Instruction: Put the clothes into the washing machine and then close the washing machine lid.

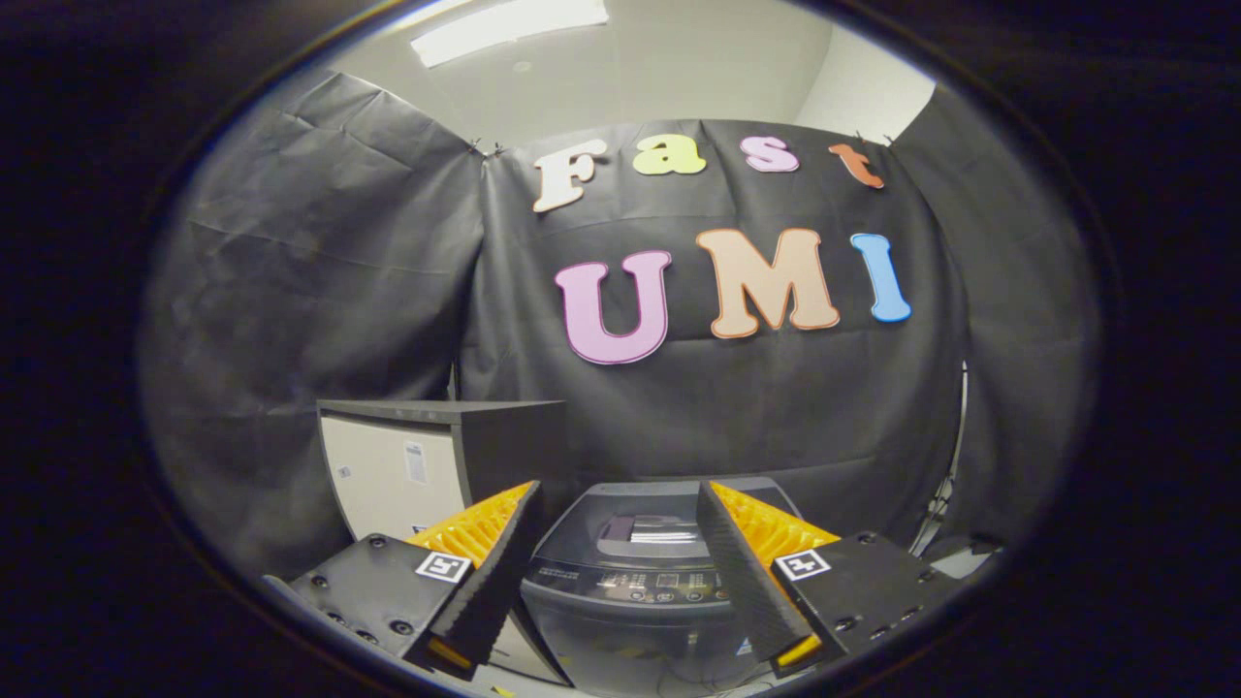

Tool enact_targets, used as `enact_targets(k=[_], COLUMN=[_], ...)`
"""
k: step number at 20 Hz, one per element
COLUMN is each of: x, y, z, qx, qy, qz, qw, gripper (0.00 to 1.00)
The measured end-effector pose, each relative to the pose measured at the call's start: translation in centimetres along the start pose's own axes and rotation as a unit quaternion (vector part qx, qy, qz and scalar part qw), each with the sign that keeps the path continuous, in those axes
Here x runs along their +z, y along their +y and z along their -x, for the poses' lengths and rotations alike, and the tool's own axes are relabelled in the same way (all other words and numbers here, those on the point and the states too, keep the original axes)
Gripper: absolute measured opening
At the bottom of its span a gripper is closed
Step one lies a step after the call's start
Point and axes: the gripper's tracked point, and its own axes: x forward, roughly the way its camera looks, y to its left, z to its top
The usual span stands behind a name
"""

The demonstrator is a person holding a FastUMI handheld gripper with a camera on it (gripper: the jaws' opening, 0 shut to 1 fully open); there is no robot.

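A small dark grey top-loading washing machine (635, 572) stands just ahead of my fingers, seen between them. Its lid (645, 519) lies flat and shut on top, with a glossy window and a control panel (630, 585) along the near edge. My gripper (617, 504) hangs above and in front of the machine, open, with nothing between its fingers. No clothes can be seen from here.
A boxy cabinet (427, 465) with a pale front and dark top stands to the left of the machine, behind my left finger. Black cloth walls close the booth behind and on both sides. Cables (945, 494) hang at the right beside the cloth.
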Motion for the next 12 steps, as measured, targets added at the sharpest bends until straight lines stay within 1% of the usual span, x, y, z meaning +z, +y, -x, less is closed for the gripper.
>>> enact_targets(k=[2, 7, 9, 12], x=[-0.1, -0.4, -0.6, -1.0], y=[-1.0, -1.8, -1.8, -1.3], z=[-0.5, -2.0, -2.5, -3.1], qx=[-0.014, -0.032, -0.038, -0.035], qy=[-0.003, -0.010, -0.010, -0.013], qz=[0.000, -0.037, -0.034, -0.029], qw=[1.000, 0.999, 0.999, 0.999], gripper=[0.98, 0.98, 0.98, 0.98])
